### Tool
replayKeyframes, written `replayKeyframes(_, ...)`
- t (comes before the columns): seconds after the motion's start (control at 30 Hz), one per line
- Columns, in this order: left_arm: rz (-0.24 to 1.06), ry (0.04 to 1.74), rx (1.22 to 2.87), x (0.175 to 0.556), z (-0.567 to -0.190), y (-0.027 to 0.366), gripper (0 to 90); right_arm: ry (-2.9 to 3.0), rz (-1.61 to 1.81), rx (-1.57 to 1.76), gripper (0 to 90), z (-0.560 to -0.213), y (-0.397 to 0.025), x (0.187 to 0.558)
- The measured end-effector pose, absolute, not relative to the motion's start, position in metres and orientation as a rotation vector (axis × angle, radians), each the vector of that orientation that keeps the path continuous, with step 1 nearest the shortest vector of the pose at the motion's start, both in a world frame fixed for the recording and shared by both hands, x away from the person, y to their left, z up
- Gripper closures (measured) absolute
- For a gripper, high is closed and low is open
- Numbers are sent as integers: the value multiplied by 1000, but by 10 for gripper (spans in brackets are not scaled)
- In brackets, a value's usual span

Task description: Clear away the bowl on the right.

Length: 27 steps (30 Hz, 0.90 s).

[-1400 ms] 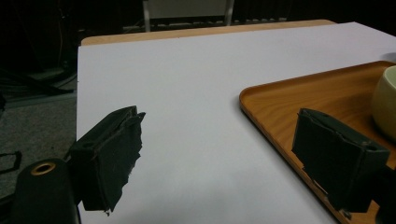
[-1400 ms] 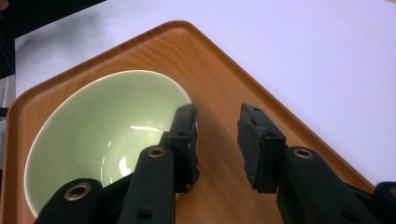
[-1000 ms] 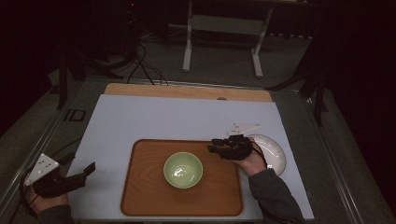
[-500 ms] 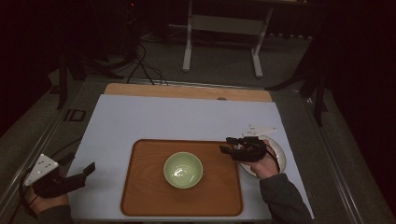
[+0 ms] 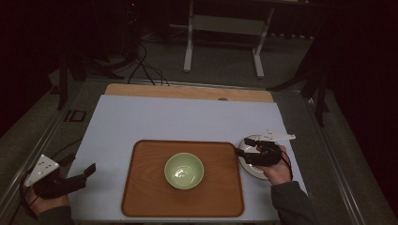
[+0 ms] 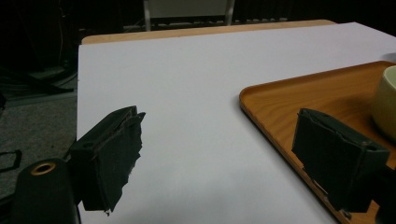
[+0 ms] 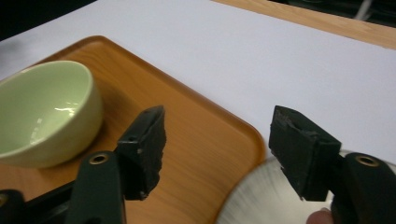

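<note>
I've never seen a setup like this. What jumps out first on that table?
A pale green bowl sits in the middle of a wooden tray on the white table. Just right of the tray lies a white plate, with the open right gripper over it. The open left gripper is at the table's near left corner.

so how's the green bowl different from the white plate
The glossy pale green bowl is deep and sits in the middle of the brown wooden tray; the flat white plate lies off the tray, on the white table cover beside its right edge, under the right gripper. Both are round and look empty.
</note>
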<state>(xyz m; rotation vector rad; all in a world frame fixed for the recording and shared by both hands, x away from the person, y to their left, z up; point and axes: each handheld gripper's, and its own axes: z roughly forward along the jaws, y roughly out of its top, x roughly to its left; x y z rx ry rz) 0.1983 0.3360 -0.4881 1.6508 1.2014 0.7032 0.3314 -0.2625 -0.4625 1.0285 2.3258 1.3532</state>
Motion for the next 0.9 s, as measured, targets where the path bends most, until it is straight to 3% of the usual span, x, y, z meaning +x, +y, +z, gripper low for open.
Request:
replayKeyframes(0.53,700,1190,1664,199,-488,335,156,2160,1342,1129,254,-467,-304,320)
replayKeyframes(0.9,701,1197,1665,200,-488,334,155,2105,1356,1180,143,-471,-319,314)
